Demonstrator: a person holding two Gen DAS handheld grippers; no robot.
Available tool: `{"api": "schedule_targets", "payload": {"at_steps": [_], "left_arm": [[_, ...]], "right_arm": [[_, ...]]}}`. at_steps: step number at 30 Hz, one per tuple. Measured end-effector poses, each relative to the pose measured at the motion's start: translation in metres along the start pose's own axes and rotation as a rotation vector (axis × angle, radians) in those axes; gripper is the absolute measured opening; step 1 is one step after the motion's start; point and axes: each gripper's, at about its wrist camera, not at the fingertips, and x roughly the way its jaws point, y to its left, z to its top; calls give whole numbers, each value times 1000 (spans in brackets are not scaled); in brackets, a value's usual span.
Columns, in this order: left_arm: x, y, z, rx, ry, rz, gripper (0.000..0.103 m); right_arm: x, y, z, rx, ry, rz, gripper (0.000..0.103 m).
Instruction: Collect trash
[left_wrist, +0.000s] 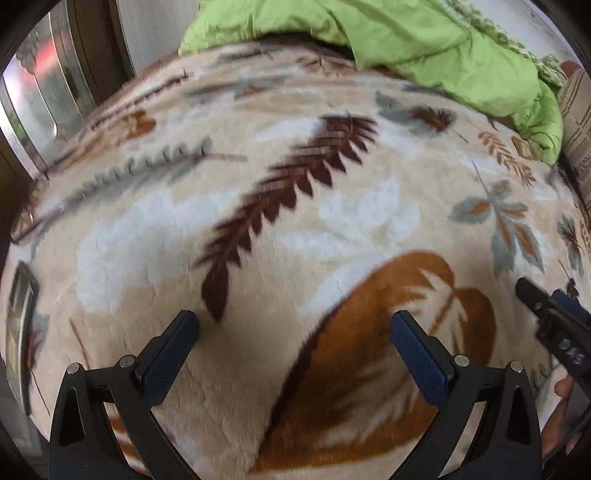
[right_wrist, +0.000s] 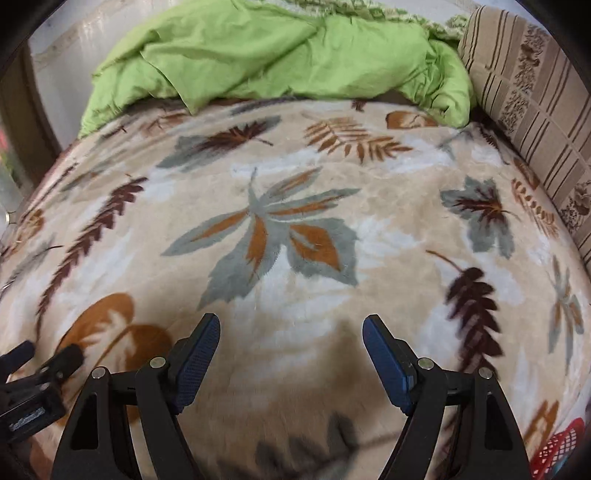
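Trash is nowhere on the beige leaf-patterned plush blanket (right_wrist: 295, 206) ahead, so I find no direction from my open, empty right gripper (right_wrist: 291, 350).

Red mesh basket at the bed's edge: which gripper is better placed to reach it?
Right, probably. The red mesh basket sits beside the open right gripper; the left gripper lies on its far side.
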Motion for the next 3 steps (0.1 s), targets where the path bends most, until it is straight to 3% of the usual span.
{"api": "schedule_targets", "payload": {"at_steps": [1,3], "left_arm": [[8,41,18,23,-10,14,103],[27,116,49,38,-9,35,103]], "right_arm": [[12,2,1,6,29,6,83],[21,5,3,11,23,3,94]]}}
